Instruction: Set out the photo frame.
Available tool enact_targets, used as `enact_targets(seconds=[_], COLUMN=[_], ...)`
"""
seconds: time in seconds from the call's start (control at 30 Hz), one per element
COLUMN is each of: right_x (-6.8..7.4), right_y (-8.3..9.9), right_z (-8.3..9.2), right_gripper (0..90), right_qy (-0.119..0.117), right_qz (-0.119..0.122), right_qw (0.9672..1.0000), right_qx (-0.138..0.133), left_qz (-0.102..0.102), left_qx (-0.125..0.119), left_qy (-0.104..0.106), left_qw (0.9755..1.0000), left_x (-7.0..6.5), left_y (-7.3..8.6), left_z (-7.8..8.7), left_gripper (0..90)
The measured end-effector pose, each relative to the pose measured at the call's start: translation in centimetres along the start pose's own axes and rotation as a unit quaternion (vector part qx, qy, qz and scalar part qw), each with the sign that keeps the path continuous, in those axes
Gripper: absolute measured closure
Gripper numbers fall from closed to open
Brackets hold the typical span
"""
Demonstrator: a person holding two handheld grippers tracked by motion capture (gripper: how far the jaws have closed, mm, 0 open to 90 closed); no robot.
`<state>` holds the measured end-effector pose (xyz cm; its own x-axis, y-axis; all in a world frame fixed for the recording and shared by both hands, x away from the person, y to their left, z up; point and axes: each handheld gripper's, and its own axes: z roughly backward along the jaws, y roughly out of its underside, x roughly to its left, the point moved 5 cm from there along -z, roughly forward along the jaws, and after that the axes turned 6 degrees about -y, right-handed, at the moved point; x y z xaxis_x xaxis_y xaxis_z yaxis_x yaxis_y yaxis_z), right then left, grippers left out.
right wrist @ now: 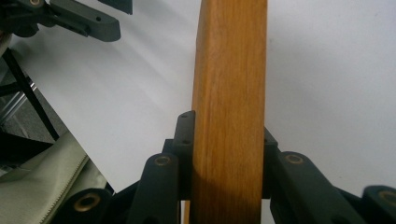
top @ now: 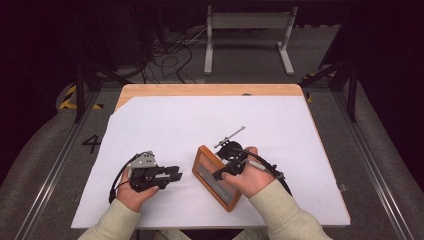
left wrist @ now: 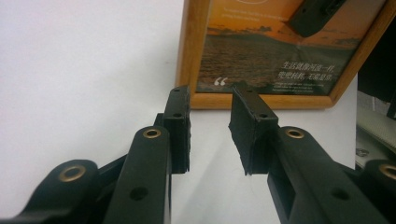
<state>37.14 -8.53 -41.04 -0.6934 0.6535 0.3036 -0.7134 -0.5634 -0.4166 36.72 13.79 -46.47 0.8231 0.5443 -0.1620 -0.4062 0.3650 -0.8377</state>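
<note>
White paper point(top: 165, 125) covers the wooden table point(top: 210, 90), with a dark floor, loose cables and a grey stand beyond it. On the near right part of the sheet sits a wood-framed picture point(top: 216, 176), a sunset print with pale lettering. The right gripper point(top: 230, 168) has its jaws clamped on the frame's edge; in the right gripper view both pads press flat against the wooden rail point(right wrist: 229, 116). The left gripper point(top: 172, 176) rests just left of the frame, jaws partly open with nothing between them, pointing at the frame's near rail point(left wrist: 261, 100) in the left gripper view. To lift or stand the frame cleanly, the right grip should probably stay square on the rail so the wood does not twist out, while the left closes on the opposite edge to steady it, clear of the glass.
</note>
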Motion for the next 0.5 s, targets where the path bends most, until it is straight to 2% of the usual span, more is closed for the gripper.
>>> enact_targets(seconds=[0.07,0.27,0.37,0.43,0.47,0.5], right_x=[0.0,-0.2,-0.2,-0.3,-0.3,-0.4], right_y=[0.0,-0.6,-1.1,-1.6,-1.6,-2.1], right_z=[0.1,1.9,3.1,3.8,3.8,4.4], right_gripper=[71.4,71.3,71.2,71.2,71.2,71.2], right_qy=[0.000,0.010,0.010,0.008,0.008,0.003], right_qz=[0.002,0.015,0.029,0.047,0.047,0.065], right_qw=[1.0000,0.9998,0.9995,0.9988,0.9988,0.9979], right_qx=[0.002,-0.003,-0.006,-0.004,-0.004,0.000], left_qz=[0.003,0.024,0.038,0.039,0.039,0.041], left_qx=[-0.003,-0.015,-0.023,-0.026,-0.026,-0.027], left_qy=[-0.004,-0.020,-0.030,-0.032,-0.032,-0.038], left_qw=[1.0000,0.9994,0.9986,0.9984,0.9984,0.9981], left_x=[0.1,0.9,1.4,1.6,1.6,1.7], left_y=[0.0,0.3,0.6,0.7,0.7,0.7], left_z=[0.1,0.6,1.0,1.2,1.2,1.4], left_gripper=[68.1,66.3,64.4,64.0,63.9,63.9])
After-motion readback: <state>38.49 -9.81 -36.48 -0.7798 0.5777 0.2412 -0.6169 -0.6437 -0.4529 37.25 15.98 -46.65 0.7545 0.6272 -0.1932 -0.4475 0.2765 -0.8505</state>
